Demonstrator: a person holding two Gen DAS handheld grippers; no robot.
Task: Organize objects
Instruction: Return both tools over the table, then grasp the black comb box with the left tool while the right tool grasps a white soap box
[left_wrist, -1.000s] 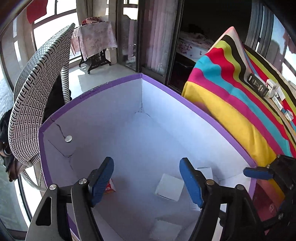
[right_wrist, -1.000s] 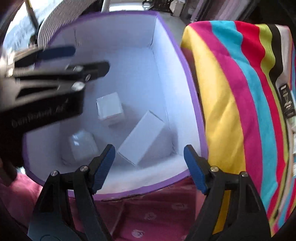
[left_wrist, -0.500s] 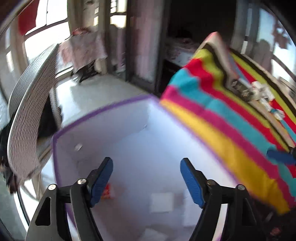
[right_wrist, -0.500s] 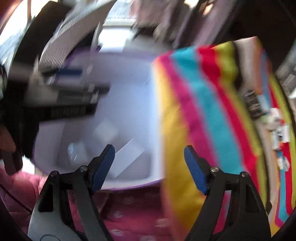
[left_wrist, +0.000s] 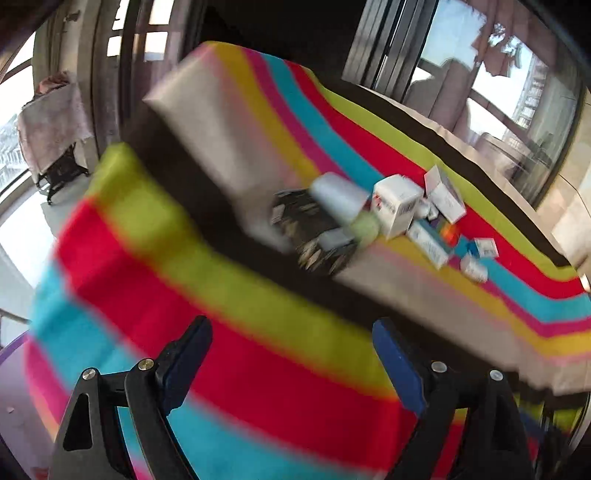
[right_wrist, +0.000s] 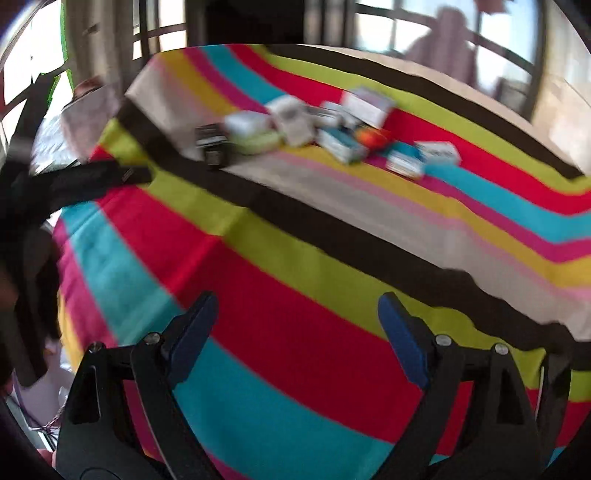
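Left wrist view shows the left gripper (left_wrist: 291, 354) spread wide and empty over the striped cloth (left_wrist: 258, 369); the right gripper (right_wrist: 295, 332) gapes empty likewise. Well beyond both lies a cluster of small cartons (left_wrist: 413, 214), blurred. They look light, stiff and crushable, so pinch one gently across its broad flat faces.
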